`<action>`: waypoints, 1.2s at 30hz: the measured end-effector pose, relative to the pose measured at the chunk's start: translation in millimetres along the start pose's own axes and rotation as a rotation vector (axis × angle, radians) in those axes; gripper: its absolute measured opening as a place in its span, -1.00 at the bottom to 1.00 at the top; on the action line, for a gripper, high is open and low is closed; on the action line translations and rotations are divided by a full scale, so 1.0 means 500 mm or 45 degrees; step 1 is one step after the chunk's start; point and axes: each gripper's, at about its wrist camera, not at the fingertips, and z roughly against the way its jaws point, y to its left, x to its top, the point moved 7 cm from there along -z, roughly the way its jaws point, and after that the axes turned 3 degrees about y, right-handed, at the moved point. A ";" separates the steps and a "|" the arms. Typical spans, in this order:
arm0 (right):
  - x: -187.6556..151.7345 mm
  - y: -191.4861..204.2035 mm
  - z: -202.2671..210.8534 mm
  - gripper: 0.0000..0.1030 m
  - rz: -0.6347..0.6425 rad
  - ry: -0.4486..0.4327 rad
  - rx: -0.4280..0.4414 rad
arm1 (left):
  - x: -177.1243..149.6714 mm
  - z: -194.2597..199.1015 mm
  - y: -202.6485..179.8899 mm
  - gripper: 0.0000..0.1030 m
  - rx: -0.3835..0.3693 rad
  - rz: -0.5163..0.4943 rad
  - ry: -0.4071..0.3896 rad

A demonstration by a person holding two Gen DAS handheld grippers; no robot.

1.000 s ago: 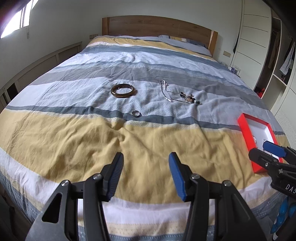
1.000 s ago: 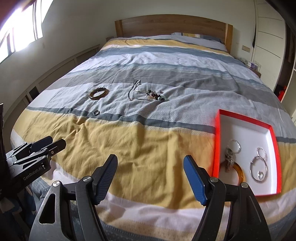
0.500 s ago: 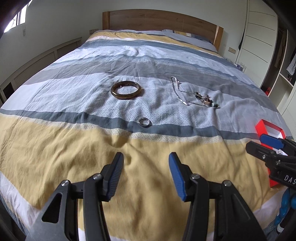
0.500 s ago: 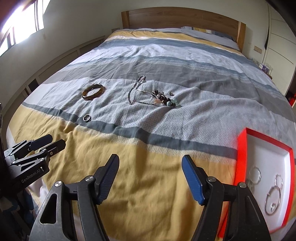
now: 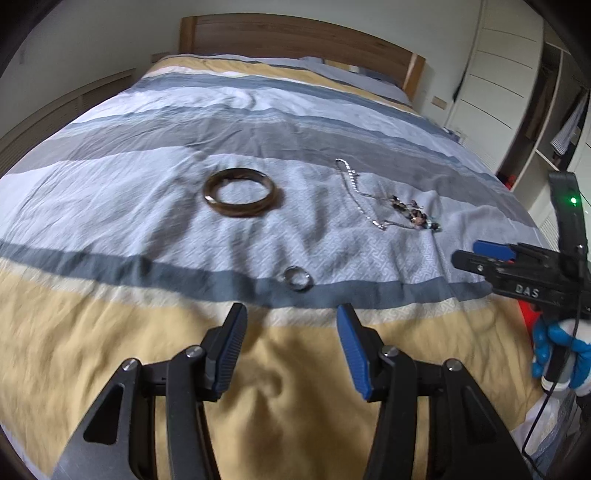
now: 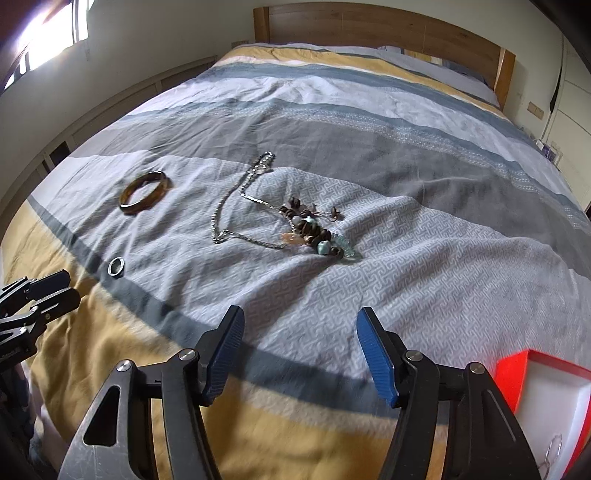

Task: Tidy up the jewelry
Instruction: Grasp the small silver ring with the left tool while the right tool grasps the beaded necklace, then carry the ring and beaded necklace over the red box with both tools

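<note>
**Both hand-held grippers empty above jewelry on the bed**

You hold one hand-held gripper in each hand over a bed (image 5: 110, 332) covered with a striped quilt in yellow, grey, white and blue. A wooden headboard (image 6: 369, 26) stands at the far end.

Your left hand-held gripper (image 5: 291, 350) hangs above the yellow stripe with its jaws apart and nothing between them. Just beyond its tips, on a dark blue-grey stripe, lies a small silver ring (image 5: 298, 277). Farther up the bed, on the pale patterned stripe, a brown bangle (image 5: 239, 197) lies flat. To the right of the bangle lies a silver chain necklace (image 5: 356, 188), and at its near right end sits a cluster of brown, pink and pale blue beads (image 5: 415, 214).

Your right hand-held gripper (image 6: 300, 354) also has its jaws apart and empty; they have just been closing a little. It hovers over the grey and yellow stripes, with the necklace and beads ahead of it and well apart from its tips. In its view the bangle and ring lie to the left. At the lower right corner sits a red tray (image 6: 511, 373) with a white inside; a thin silver hoop (image 6: 552, 448) lies in it, partly cut off by the edge.

Your right hand, in a blue glove (image 5: 554, 350), shows at the right edge of the left view.
</note>
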 end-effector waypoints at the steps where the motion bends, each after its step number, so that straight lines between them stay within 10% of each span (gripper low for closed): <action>1: 0.004 -0.005 -0.010 0.15 -0.003 0.007 0.009 | 0.003 -0.009 -0.004 -0.06 -0.002 -0.011 0.007; 18: 0.084 -0.033 -0.116 -0.08 0.145 0.068 0.033 | 0.019 -0.112 -0.008 -0.09 0.055 -0.084 0.051; 26: 0.094 -0.021 -0.151 -0.48 0.329 0.123 0.060 | 0.027 -0.121 0.003 -0.62 0.056 -0.062 0.041; 29: 0.092 -0.019 -0.153 -0.77 0.341 0.131 0.073 | 0.028 -0.119 0.004 -0.64 0.048 -0.056 0.035; 36: 0.070 -0.052 -0.108 -0.77 0.249 0.097 0.011 | 0.029 -0.095 -0.001 -0.65 0.022 -0.044 0.017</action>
